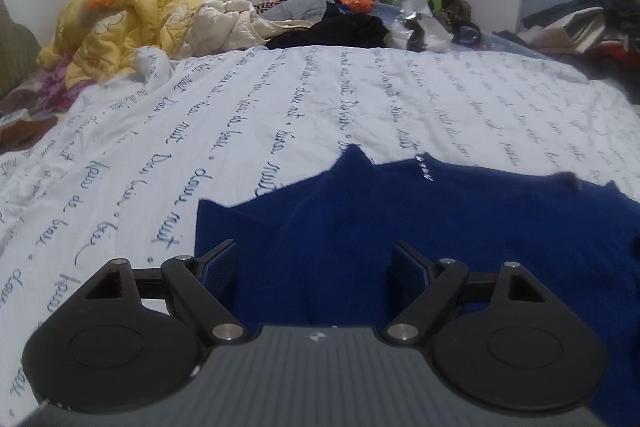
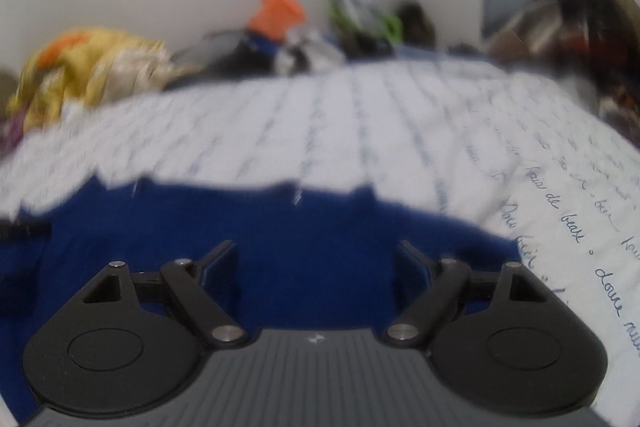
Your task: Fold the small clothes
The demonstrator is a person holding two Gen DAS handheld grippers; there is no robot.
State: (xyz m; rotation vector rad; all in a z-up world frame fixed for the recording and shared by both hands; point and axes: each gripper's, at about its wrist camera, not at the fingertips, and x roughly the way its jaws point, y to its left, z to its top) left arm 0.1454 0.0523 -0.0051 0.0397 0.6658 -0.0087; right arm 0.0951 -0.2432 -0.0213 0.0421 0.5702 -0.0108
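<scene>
Both tongs hang over a dark blue garment (image 1: 400,227) that lies spread on the white bedsheet (image 1: 200,131), at the near edge of the bed. The left gripper (image 1: 314,267) has its jaws spread wide, with blue cloth showing below the gap between them but nothing pinched; the garment's left edge runs just beside its left finger, and the sheet lies bare beyond. The right gripper (image 2: 316,267) is likewise spread apart and holds nothing, the blue cloth filling the view beneath it and reaching away to its left, while the sheet shows on its right. The garment looks soft and fuzzy, a deep plain blue, lying fairly flat with a jagged far edge of several pointed peaks; a small pale mark sits near one peak, too small to read. The sheet carries rows of blue cursive script; "douce nuit" and "faire de beaux" can be made out, repeated with dots between. The right view is blurred.
</scene>
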